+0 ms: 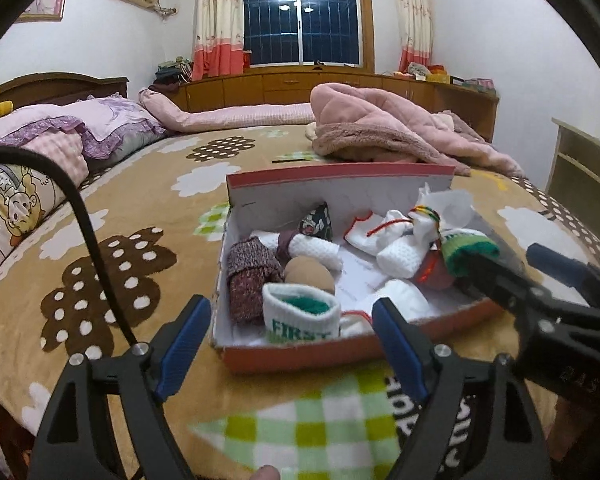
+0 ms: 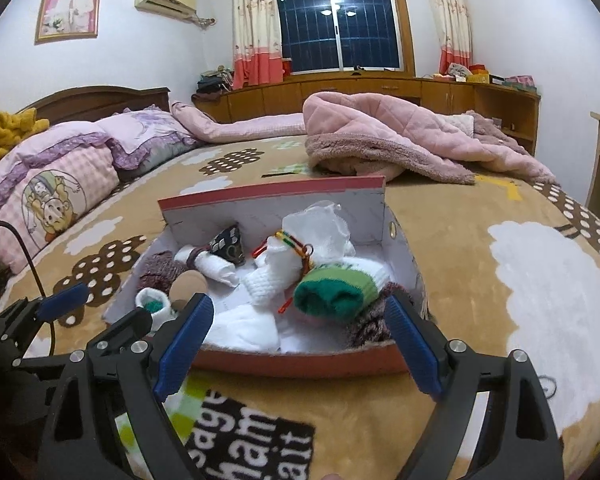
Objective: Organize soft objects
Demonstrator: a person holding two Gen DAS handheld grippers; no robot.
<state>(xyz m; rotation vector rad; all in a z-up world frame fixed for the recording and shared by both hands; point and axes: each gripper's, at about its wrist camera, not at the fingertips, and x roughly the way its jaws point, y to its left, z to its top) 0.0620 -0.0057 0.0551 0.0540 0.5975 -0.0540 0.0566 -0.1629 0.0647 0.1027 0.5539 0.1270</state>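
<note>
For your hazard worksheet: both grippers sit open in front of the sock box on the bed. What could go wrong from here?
1. The green rolled sock sits high on the pile and could roll off.
2. The cable trailing over the blanket could snag.
3. The right gripper and left gripper sit close and may collide.

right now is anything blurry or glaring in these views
Left wrist view: the right gripper is smeared, the box sharp. Right wrist view: ceiling lamps reflect in the dark window. Both bend the room's edges.
</note>
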